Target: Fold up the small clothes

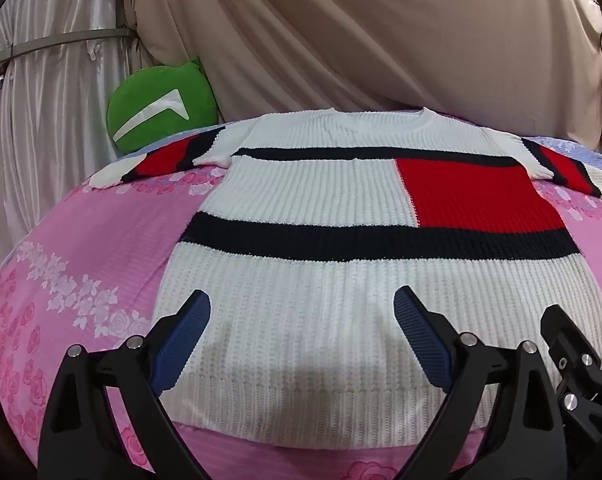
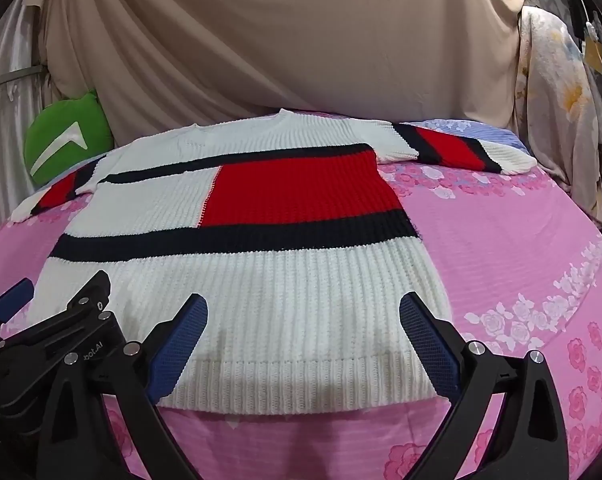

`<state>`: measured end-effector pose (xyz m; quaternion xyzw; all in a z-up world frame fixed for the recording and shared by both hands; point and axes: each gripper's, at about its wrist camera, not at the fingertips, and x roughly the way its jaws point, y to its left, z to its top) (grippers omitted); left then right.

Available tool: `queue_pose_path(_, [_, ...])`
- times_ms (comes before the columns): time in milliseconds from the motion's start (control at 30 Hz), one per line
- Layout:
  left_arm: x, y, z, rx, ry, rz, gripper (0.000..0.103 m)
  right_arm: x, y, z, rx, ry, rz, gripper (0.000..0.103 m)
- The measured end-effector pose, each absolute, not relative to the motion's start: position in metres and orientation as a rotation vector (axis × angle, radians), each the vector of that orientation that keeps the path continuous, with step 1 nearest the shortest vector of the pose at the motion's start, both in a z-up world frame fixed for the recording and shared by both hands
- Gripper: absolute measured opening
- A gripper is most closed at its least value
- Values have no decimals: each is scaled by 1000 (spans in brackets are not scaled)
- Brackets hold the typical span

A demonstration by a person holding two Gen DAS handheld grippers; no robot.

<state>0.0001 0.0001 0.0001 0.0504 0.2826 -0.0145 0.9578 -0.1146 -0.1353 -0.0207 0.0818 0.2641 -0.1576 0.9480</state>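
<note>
One sweater [image 1: 341, 280] on show, a chunky white knit with two dark bands and a red block, and it lies flat and face up on the bed [image 1: 81, 280], sleeves spread out to either side. Its long axis runs straight away from the cameras: hem nearest, collar at the far end by the draped curtain [image 1: 341, 40].

Here's the relation that matters. The hem sits right under both tools, just ahead of and below the fingertips. The left gripper [image 1: 301, 320] hovers over the hem's left-hand stretch, jaws spread wide, nothing between the blue pads but open air above the knit. The right gripper [image 2: 303, 320] mirrors it over the right-hand part of the hem, close to that bottom corner, jaws equally wide and holding nothing. Each is near its own side, so neither has the edge; the two tools stand just beside each other.

The count: one sweater, two sleeves, two grippers, one green cushion [image 1: 163, 106] propped at the far left, one patterned cloth [image 2: 561, 120] hanging at the far right.

My read: folding hasn't begun, and the hem corners look like the natural first grab.
</note>
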Motion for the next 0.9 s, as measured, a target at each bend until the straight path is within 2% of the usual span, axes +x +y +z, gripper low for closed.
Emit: queue_pose_path(900, [-9,0,9,117,518,8,92,-123,-128,-20,145,515,-341,97])
